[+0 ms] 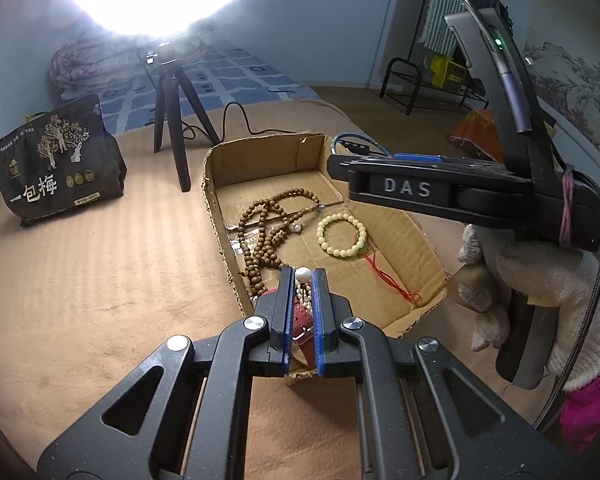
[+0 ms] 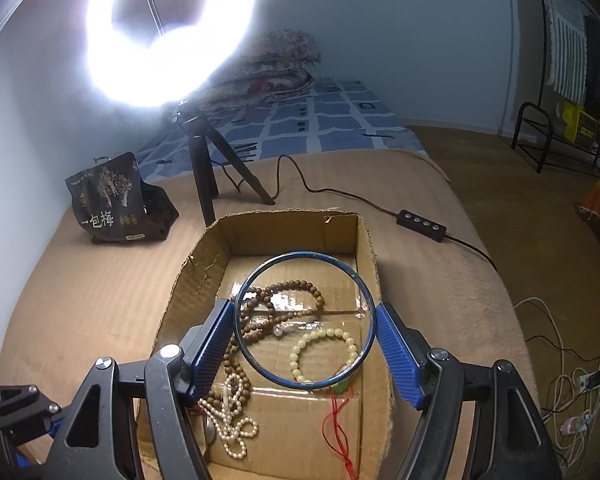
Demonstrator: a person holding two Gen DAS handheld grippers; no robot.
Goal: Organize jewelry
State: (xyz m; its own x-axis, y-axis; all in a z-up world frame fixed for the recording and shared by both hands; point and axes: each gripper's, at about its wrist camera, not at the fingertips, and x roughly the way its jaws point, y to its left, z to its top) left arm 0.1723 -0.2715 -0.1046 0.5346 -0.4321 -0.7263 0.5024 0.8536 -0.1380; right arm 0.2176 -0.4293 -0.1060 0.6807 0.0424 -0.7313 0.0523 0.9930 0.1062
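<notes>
A cardboard box (image 1: 220,168) (image 2: 204,264) on the tan bed holds brown wooden beads (image 1: 268,220) (image 2: 296,286), a cream bead bracelet (image 1: 342,236) (image 2: 324,354) with a red cord (image 1: 392,280) (image 2: 338,428), and a pearl strand (image 2: 230,424). My left gripper (image 1: 302,280) is shut on a pin with a white pearl head (image 1: 303,274), over the box's near end. My right gripper (image 2: 305,322) is shut on a thin blue bangle (image 2: 260,368), held upright above the box. In the left wrist view the right gripper's body (image 1: 440,192) hangs over the box's right side.
A ring light on a black tripod (image 1: 172,120) (image 2: 208,168) stands behind the box, its cable and switch (image 2: 422,226) run to the right. A dark snack bag (image 1: 56,160) (image 2: 116,200) stands at the left. Folded quilts (image 2: 268,68) lie at the back. A black rack (image 2: 556,140) stands on the floor at the right.
</notes>
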